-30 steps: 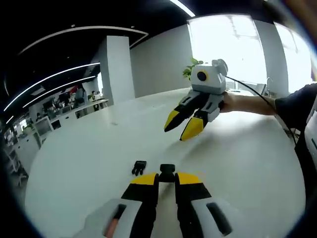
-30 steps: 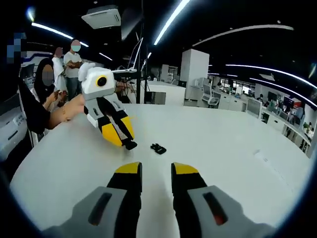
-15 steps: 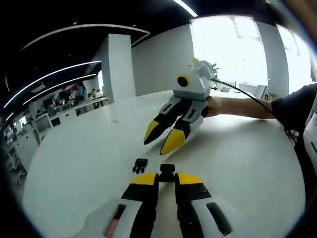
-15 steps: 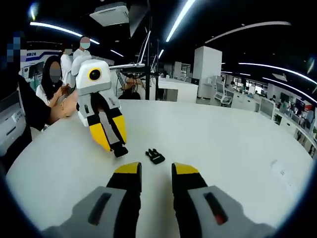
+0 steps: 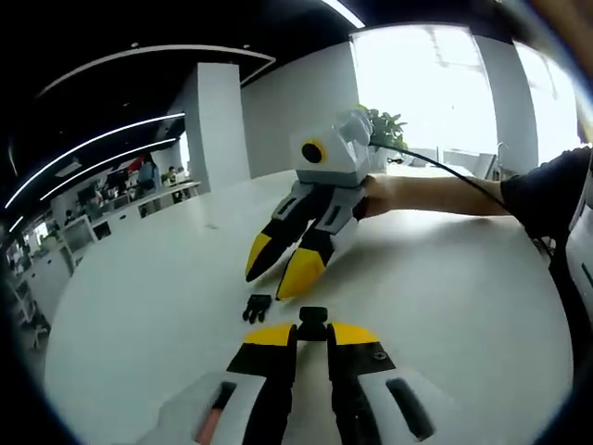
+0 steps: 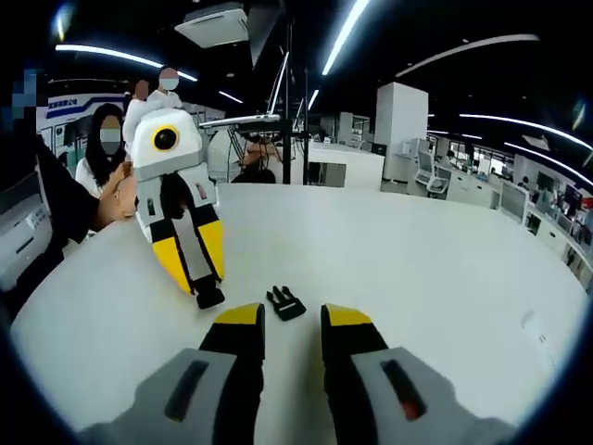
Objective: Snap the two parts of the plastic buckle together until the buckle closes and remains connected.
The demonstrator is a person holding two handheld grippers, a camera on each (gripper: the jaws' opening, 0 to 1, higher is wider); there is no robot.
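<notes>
My left gripper (image 5: pixel 312 336) is shut on one black buckle part (image 5: pixel 312 322), which sticks out past its yellow tips. In the right gripper view the same left gripper (image 6: pixel 196 278) points down at the table with that part (image 6: pixel 208 297) in its tips. The other black buckle part (image 5: pixel 257 307) lies loose on the white table, a little left of the held one. My right gripper (image 6: pixel 293 320) is open, and the loose part (image 6: pixel 285 302) sits just ahead of its jaws. Seen from the left gripper view, the right gripper (image 5: pixel 276 273) hovers just above the loose part.
The white round table (image 5: pixel 139 278) spreads wide around the parts. A hand and dark sleeve (image 5: pixel 533 190) reach in from the right with a cable. Two people (image 6: pixel 111 148) stand past the table's far edge, with office desks (image 6: pixel 435 181) behind.
The right gripper has moved in and down toward the loose buckle part, which now sits close to its jaws. The left gripper has stayed put, still holding its part.
</notes>
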